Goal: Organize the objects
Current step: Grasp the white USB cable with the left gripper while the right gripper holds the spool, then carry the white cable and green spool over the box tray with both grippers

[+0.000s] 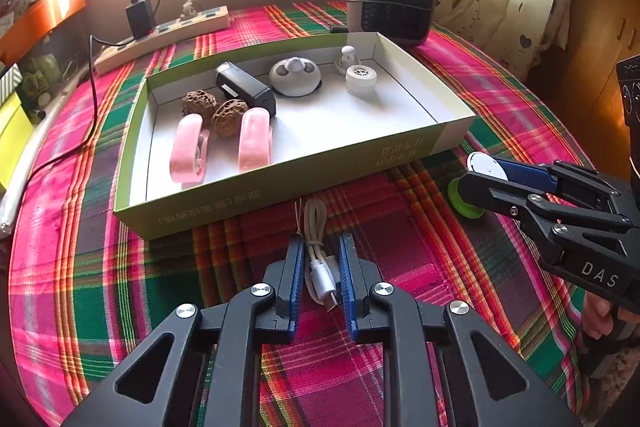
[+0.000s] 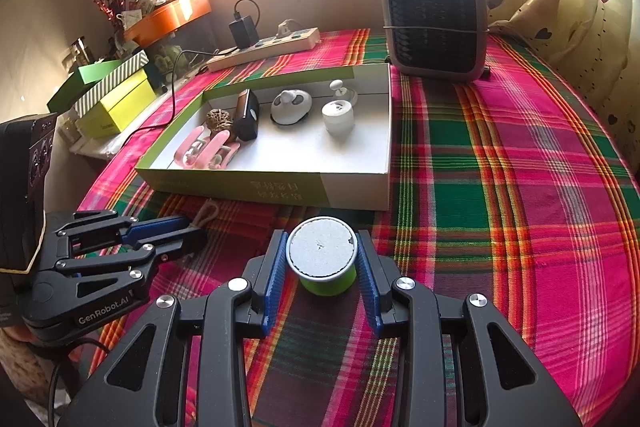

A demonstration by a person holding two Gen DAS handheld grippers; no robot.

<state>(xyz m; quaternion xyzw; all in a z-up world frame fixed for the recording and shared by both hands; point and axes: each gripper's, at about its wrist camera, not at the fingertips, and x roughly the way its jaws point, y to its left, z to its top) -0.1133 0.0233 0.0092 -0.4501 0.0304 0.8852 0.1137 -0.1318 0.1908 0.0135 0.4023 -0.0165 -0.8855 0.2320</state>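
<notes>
Left-wrist view showed my left tongs (image 1: 320, 267) clamped on the coiled cable (image 1: 318, 259) (lengthwise between pads), the box (image 1: 248, 197) just ahead; my right tongs (image 2: 322, 267) gripped the green spool (image 2: 326, 263).

Tablecloth (image 2: 500, 187): woven plaid cloth, matt. Tray box (image 1: 280, 183): matt cardboard, white inside. Walnuts (image 1: 230, 117): rough, wrinkled shells. Pink clips (image 1: 256, 139): glossy plastic. Cable (image 1: 318, 267): smooth white plastic, metal plug. Spool (image 2: 322, 255): green plastic, grainy paper top.
</notes>
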